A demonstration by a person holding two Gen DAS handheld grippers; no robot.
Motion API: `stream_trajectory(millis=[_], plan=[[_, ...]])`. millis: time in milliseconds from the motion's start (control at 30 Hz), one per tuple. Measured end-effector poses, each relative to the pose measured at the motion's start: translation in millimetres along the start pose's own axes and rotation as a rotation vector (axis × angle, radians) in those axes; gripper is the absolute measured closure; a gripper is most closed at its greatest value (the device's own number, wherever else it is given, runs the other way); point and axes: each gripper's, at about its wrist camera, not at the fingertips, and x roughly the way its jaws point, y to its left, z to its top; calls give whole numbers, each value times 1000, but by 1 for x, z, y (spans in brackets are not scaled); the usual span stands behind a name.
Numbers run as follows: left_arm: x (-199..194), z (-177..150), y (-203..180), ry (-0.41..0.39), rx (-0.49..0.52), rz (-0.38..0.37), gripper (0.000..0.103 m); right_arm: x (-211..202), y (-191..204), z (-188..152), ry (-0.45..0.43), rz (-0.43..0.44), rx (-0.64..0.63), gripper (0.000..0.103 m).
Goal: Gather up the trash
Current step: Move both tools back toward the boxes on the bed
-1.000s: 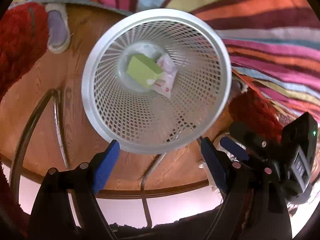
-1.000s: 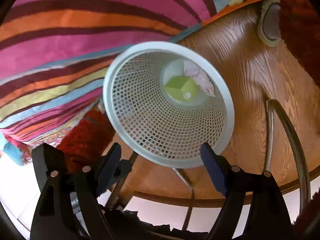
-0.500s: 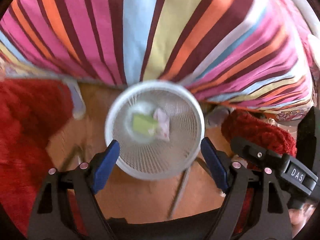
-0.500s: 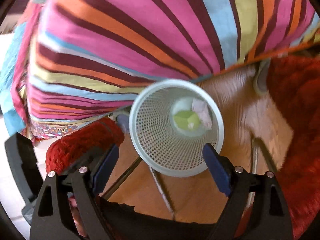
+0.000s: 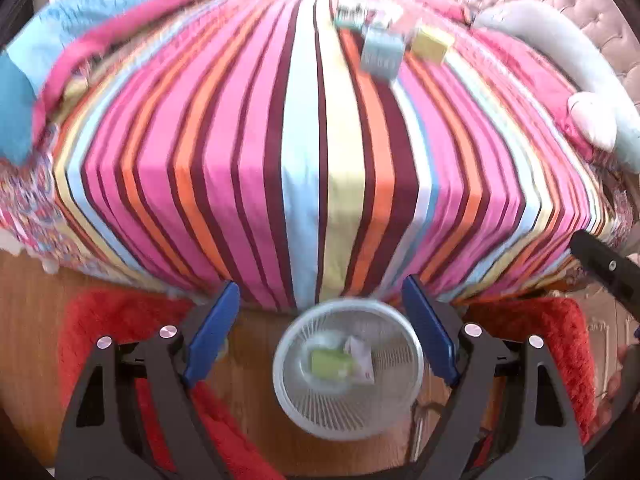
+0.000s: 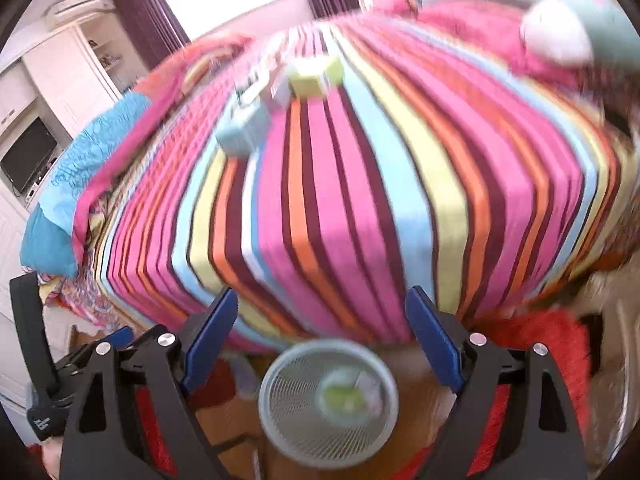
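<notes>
A white mesh wastebasket [image 5: 348, 368] [image 6: 328, 400] stands on the wooden floor at the foot of a striped bed. Inside it lie a green box [image 5: 330, 362] and a white wrapper [image 5: 360, 364]. My left gripper [image 5: 320, 332] is open and empty, high above the basket. My right gripper [image 6: 324, 336] is open and empty too, likewise above the basket. Far up on the bed lie a pale blue box [image 5: 382, 56] [image 6: 242, 132], a yellow box [image 5: 430, 46] [image 6: 316, 74] and smaller blurred pieces [image 5: 350, 16].
The striped bedspread [image 5: 320, 152] fills most of both views. Red fluffy rugs [image 5: 532, 344] flank the basket on the floor. A blue blanket [image 6: 80, 176] lies at the bed's left, a pale pillow [image 5: 592, 124] at its right. White cabinets and a screen [image 6: 28, 160] stand far left.
Both grippers have risen and tilted up, away from the basket, so the whole bed top with its boxes has come into view. The basket looks much smaller and sits lower in frame.
</notes>
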Motion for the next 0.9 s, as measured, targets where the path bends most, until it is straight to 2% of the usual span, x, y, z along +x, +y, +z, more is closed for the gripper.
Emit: stream_trajectory(millis=[133,333,900], plan=[[-15,16,-6,-69,38,3,22,-9,3,14,-82,-20,-37,21],[-19,36,-16,-105,58,-42,22,0,8,33,-112,-27,-52,21],[17,101,-34,-108,75,-89,22,29,10,88,-128,-18,-63,21]])
